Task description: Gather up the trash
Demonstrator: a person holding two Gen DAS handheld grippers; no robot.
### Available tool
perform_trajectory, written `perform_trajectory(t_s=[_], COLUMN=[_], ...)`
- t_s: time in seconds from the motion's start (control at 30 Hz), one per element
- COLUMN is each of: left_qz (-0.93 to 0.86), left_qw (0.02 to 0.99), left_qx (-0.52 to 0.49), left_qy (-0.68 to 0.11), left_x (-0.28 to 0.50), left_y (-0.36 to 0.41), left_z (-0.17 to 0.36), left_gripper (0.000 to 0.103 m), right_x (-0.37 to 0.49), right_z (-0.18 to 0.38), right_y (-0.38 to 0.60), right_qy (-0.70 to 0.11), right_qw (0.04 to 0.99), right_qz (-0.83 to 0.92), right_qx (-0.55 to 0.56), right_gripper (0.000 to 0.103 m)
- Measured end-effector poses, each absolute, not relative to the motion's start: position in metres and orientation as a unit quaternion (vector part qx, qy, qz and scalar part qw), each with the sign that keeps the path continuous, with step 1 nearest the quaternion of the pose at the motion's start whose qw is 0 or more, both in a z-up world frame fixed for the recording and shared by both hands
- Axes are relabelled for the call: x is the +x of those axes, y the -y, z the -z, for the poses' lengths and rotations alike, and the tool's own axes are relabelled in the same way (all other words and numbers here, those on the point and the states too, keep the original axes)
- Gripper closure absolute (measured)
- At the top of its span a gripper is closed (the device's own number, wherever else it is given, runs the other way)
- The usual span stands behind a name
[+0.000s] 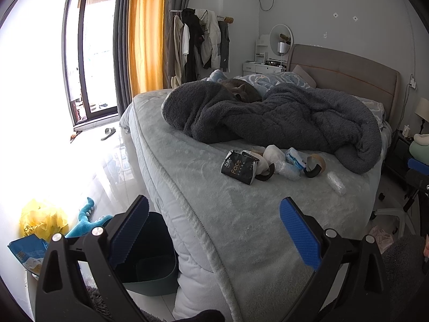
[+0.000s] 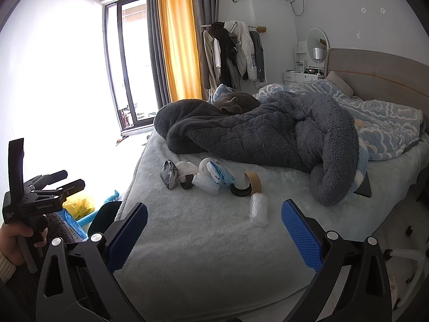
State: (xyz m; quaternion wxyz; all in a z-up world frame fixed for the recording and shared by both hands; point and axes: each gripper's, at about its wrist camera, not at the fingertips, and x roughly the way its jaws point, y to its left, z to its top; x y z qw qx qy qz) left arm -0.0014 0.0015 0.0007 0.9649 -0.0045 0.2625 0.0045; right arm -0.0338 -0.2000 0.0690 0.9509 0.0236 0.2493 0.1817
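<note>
Both the left gripper (image 1: 214, 230) and right gripper (image 2: 214, 230) hang spread and empty (nothing grasped), the trash pile (image 2: 211, 177) ahead, the bin (image 1: 152, 265) below-left for dropping

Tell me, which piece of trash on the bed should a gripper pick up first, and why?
Probably the right gripper should reach forward to the bubble wrap roll. Its jaws are open and empty, and that roll lies nearest, apart from the other trash on the bed. The left gripper is open too, beside the dark bin on the floor.
</note>
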Motion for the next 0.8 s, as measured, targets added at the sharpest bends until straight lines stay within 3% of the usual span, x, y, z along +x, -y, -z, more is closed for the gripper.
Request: perform_trajectory(t_s=[0.7,0.8], left_qz=[0.089,0.096], left_qw=[0.961,0.959], left_qx=[0.017,0.028], left_qy=[-0.26,-0.264], left_x=[0.029,0.041], left_y=[-0.001,-0.007], left_z=[0.009,0.014], left_gripper=[0.005,0.005], right_x=[0.003,0.016], right_z=[-0.043,-0.035], right_y=[0.199,0.198], right_qy=[-0.301,-0.309], right_qw=[0.941,0.94], right_qz=[-0.151,-0.142], right_qx=[0.03,0.039], right_gripper=[0.003,0.01])
